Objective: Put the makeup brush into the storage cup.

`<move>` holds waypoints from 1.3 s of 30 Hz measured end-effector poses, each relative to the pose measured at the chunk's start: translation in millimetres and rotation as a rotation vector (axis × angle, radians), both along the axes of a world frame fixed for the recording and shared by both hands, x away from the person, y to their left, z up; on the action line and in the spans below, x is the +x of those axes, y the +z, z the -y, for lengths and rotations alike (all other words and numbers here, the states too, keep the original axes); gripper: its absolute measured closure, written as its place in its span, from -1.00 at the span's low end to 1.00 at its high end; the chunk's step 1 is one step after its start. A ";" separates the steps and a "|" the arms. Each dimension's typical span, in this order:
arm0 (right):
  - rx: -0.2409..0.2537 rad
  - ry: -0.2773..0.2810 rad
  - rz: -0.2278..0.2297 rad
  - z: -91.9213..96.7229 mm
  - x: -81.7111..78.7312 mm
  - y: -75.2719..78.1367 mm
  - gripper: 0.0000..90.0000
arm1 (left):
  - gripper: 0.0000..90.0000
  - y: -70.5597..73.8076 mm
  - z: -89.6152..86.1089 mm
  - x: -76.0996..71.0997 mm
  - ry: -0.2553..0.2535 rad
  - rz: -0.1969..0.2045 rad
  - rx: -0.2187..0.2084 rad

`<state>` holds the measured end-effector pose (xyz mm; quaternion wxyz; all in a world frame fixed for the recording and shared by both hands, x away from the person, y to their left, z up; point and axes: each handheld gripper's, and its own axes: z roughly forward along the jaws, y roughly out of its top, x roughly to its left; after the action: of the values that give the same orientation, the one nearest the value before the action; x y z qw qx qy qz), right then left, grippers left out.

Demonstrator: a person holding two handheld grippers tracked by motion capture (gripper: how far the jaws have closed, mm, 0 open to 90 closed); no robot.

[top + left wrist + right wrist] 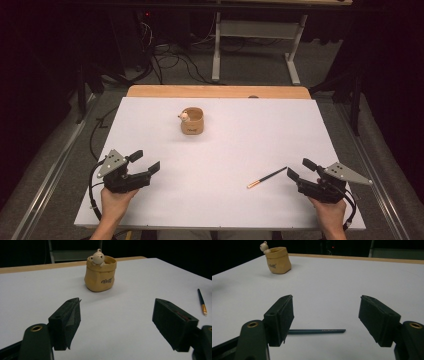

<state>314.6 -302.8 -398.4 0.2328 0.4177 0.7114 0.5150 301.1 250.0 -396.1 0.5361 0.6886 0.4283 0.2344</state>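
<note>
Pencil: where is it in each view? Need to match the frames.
High view: pencil lies lower right of centre, just left of the right gripper.
Left gripper view: at the right edge.
Right gripper view: low, between the open jaws.
Shared landmark: tan pot with the bear.

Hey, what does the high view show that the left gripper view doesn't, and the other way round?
High view alone: both hands, the left gripper and right gripper as whole tools with grey plates, the floor cables and a white frame behind the table. Left gripper view alone: the bear's face and the dark lettering on the pot's side, seen close between that gripper's open jaws. Both share the white table, the tan pot with its little bear, and the dark pencil with its gold end, lying flat.
</note>
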 end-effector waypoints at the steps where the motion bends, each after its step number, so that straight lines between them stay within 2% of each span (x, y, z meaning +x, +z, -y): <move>1: -0.007 0.005 0.003 -0.9 0.3 0.2 -0.33 | -0.48 0.2 -0.5 -0.1 0.002 0.000 -0.001; 11: 0.006 0.029 0.021 -10.8 4.2 8.3 -0.37 | -0.49 -1.1 1.0 1.3 -0.005 -0.010 0.004; 14: -0.008 0.045 0.032 -17.0 5.0 12.3 -0.37 | -0.49 -0.8 1.0 1.0 -0.004 -0.008 0.004; 39: -0.016 0.121 0.037 -47.9 18.4 26.3 -0.38 | -0.49 -0.3 0.6 -0.1 -0.010 -0.006 -0.005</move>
<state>333.0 -255.0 -372.1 0.2174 0.3624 0.7351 0.5302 301.0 249.5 -396.4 0.5377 0.6900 0.4271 0.2288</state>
